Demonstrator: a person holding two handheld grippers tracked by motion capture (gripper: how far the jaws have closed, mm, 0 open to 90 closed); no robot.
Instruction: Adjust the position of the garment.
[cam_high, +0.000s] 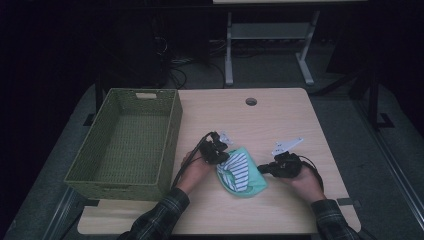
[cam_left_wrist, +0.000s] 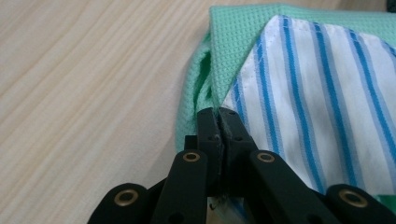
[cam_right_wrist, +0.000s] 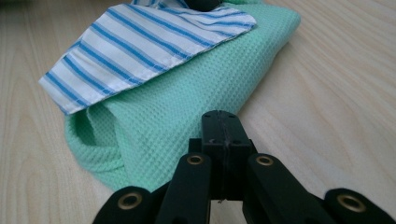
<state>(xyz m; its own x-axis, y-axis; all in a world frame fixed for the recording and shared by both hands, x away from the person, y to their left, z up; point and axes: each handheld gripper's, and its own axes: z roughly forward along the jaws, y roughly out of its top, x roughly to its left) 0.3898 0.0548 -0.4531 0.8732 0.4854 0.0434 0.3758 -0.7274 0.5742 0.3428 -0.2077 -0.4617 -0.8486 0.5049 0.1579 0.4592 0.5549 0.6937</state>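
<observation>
A folded mint-green waffle cloth with a white, blue-striped panel on top lies on the wooden table, near the front middle. My left gripper sits at the cloth's left edge. In the left gripper view its jaws are shut on a fold of the green cloth, beside the striped panel. My right gripper is at the cloth's right edge. Its jaws are shut, with the tips against the green cloth and no fabric visible between them.
A large green woven basket stands empty on the table's left side, close to my left hand. A round cable hole is at the table's far middle. Bare tabletop lies right of and behind the cloth. Another table's legs stand beyond.
</observation>
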